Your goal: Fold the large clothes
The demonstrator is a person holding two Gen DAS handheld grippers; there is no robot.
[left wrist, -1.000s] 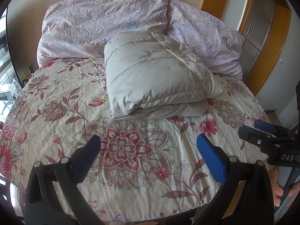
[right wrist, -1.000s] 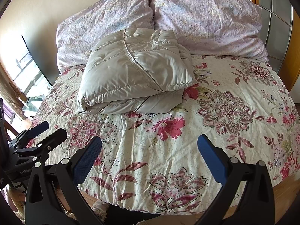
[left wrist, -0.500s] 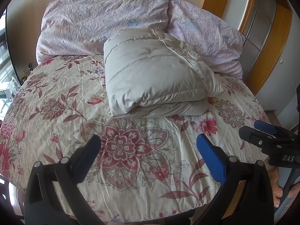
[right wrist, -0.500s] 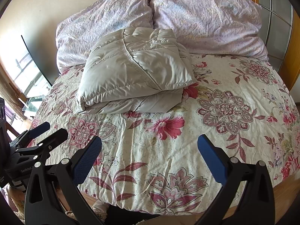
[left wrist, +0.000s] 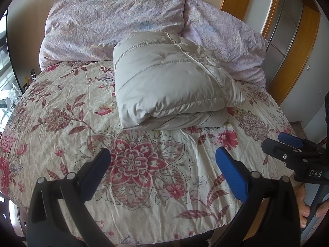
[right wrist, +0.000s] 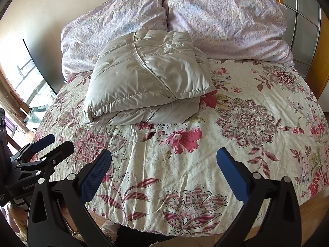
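Note:
A beige padded jacket [left wrist: 170, 84] lies folded into a thick bundle on the flowered bedspread [left wrist: 86, 123], just in front of the pillows. It also shows in the right wrist view [right wrist: 146, 80]. My left gripper [left wrist: 162, 160] is open and empty, held above the bed's near part, well short of the jacket. My right gripper [right wrist: 163, 160] is open and empty too, over the bedspread [right wrist: 257, 127] near the front edge. Each gripper shows in the other's view: the right one [left wrist: 287, 146] at the right, the left one [right wrist: 49, 144] at the left.
Two lilac pillows [left wrist: 115, 20] [right wrist: 226, 18] lean against the headboard wall. A wooden-framed wardrobe [left wrist: 292, 41] stands right of the bed. A window [right wrist: 26, 78] and a dark screen are at the left. The bed's front edge [right wrist: 185, 234] is just below my grippers.
The left wrist view has edged forward and tilted slightly down, so the jacket sits a little higher in frame. The right view is almost unchanged. The jacket has not moved.

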